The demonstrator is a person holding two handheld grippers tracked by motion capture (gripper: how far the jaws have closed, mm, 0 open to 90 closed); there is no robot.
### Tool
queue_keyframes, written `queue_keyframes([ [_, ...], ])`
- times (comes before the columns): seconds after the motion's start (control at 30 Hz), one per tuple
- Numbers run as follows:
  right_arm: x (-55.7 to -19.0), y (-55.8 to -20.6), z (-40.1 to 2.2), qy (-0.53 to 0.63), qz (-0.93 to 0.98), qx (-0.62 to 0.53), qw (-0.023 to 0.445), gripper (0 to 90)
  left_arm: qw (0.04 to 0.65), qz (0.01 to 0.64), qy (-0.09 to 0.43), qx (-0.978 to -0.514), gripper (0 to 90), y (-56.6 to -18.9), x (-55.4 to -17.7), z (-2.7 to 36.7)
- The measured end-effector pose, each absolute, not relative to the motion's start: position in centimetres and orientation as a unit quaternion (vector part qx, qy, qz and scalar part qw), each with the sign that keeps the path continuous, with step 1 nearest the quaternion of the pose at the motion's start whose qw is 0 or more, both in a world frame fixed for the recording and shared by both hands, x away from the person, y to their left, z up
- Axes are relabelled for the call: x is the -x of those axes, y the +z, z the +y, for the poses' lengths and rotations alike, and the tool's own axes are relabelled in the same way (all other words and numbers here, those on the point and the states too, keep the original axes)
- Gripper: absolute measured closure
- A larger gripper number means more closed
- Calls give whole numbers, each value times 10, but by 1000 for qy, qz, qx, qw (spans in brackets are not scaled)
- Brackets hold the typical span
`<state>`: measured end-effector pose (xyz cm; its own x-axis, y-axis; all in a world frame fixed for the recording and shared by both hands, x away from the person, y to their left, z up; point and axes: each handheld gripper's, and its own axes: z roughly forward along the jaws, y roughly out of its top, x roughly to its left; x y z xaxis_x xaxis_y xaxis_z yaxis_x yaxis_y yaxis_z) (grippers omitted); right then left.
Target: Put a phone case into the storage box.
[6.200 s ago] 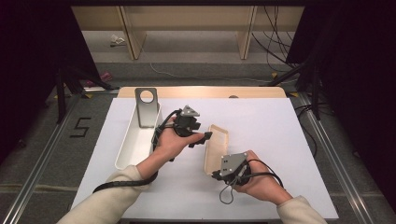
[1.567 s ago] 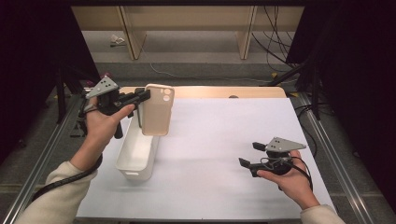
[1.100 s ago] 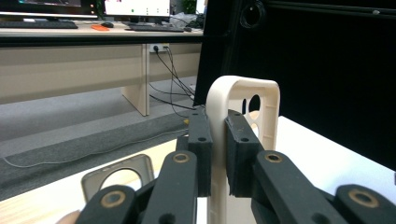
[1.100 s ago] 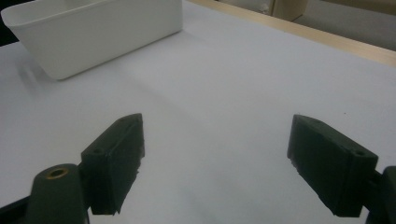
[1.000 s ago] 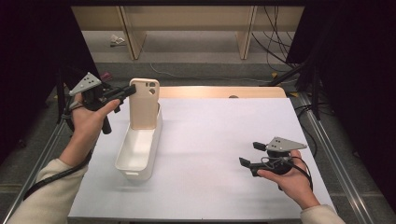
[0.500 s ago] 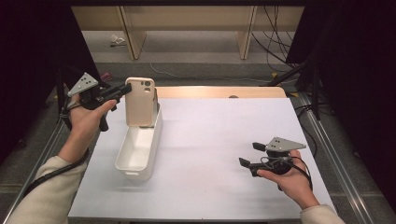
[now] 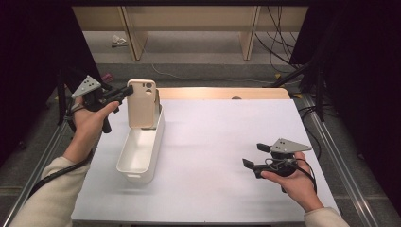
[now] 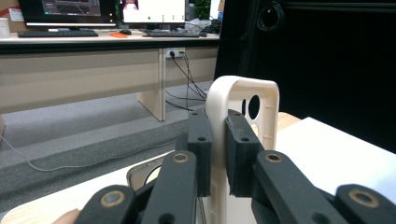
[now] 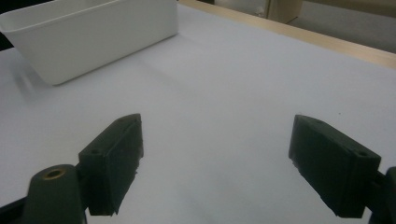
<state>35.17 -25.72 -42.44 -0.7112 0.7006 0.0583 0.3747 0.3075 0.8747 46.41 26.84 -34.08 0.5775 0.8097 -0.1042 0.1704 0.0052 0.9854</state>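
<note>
Since a moment ago the left gripper has carried the phone case a little lower and toward the far end of the white bin, so the case now stands upright with its bottom edge down inside that far end, leaning close to the bin's rim. Its jaws are pinched tight on one long side wall of the case, as the left gripper view shows plainly, with the beige rim squeezed between the two black pads and the camera cut-out above them. Holding it by the edge like that keeps the case vertical, which looks like the way to slot it into the narrow bin rather than drop it flat. Apart from the case's lower end, the bin looks empty; its near part is bare white plastic. The right gripper rests low over the white table cover, well apart from the bin, its jaws spread wide with nothing between them; in the right gripper view the bin sits off beyond the open pads. It seems to be simply waiting out of the way.
</note>
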Motion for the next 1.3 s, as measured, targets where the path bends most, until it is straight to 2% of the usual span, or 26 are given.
queue_keyframes([
  [1.3,-353,-425,-257,476,794,-338,167,195,574,413,248,-662,817,-398,-499,265],
])
